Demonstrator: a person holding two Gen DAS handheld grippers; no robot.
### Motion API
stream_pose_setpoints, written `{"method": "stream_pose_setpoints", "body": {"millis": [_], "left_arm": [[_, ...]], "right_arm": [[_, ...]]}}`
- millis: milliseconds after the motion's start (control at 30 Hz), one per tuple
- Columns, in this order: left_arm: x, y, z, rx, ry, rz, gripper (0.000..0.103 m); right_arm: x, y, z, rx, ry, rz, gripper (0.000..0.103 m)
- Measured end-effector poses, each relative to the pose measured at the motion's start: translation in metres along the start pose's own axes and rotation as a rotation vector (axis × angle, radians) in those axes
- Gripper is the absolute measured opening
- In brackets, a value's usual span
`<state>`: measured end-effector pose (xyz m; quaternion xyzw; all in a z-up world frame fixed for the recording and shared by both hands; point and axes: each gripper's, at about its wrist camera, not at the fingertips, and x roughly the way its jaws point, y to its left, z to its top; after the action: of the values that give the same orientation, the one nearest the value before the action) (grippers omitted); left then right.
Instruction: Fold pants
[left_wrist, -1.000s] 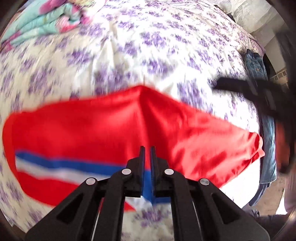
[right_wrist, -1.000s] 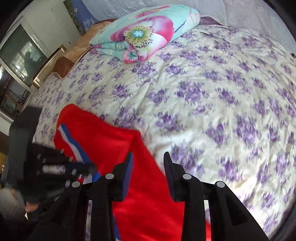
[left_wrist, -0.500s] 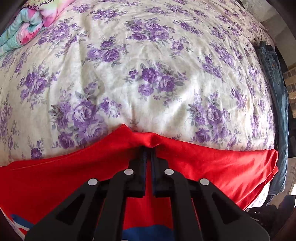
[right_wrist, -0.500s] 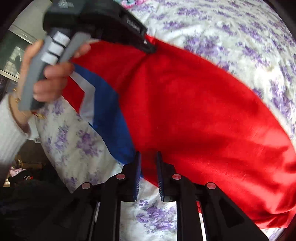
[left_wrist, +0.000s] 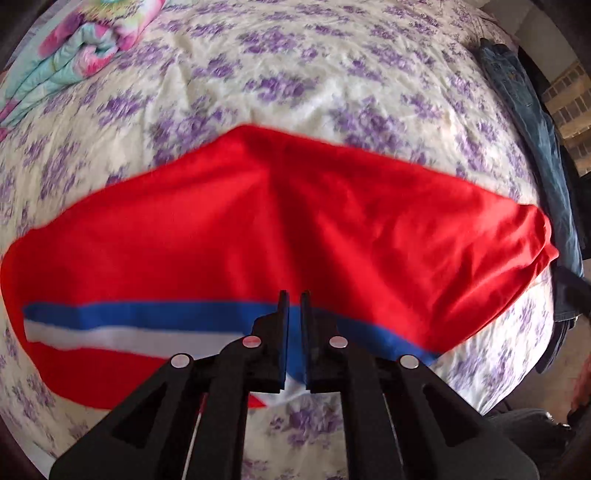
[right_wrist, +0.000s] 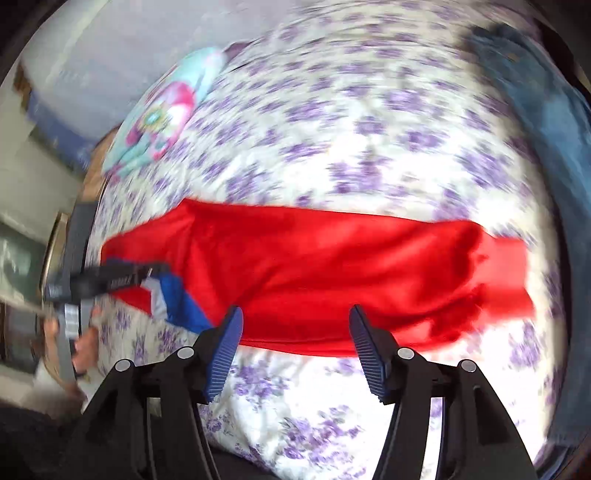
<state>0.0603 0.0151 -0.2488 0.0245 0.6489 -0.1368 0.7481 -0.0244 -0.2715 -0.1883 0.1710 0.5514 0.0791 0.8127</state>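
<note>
Two grippers: left gripper (left_wrist: 293, 295) pinching red pants (left_wrist: 295, 221), right gripper (right_wrist: 295, 314) jaws apart

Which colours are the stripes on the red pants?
Blue and white stripes on the red pants, clearest in the left wrist view.

Right view motion-blurred; jeans (right_wrist: 546, 122) perhaps, edge-cropped.

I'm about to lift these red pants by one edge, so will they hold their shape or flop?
The pants will probably flop: they lie soft and creased on the bed. They look thin, so likely light. The left gripper is nearly shut near the striped edge; the cloth would likely sag either side of one pinch.
</note>
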Motion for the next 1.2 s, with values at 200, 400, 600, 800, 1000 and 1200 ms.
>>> {"method": "stream_pose_setpoints", "body": {"millis": [200,400,600,800,1000,1200], "left_arm": [[0.015,0.061,-0.034,-0.208,0.053,-0.135,0.004],[-0.021,0.041,-0.02,-0.132,-0.011,-0.06,0.005],[-0.039,-0.002,-0.012,-0.039,-0.033,-0.11,0.005],[-0.028,-0.069,-0.004,0.092,-0.005,-0.152,0.006],[0.006,-0.125,0.017,0.075,0.051,-0.249,0.006],[0.034,-0.184,0.039,0.137,0.083,-0.334,0.001]], "right_arm": [[-0.011,-0.11,-0.023,0.417,-0.043,0.077,0.06],[0.014,-0.143,-0.029,0.575,-0.044,0.204,0.06],[0.047,-0.151,-0.027,0.597,-0.057,0.224,0.06],[0.052,-0.157,-0.018,0.611,-0.159,0.267,0.021],[0.028,-0.131,-0.012,0.44,-0.169,0.13,0.021],[0.018,-0.129,-0.009,0.412,-0.17,0.129,0.021]]}}
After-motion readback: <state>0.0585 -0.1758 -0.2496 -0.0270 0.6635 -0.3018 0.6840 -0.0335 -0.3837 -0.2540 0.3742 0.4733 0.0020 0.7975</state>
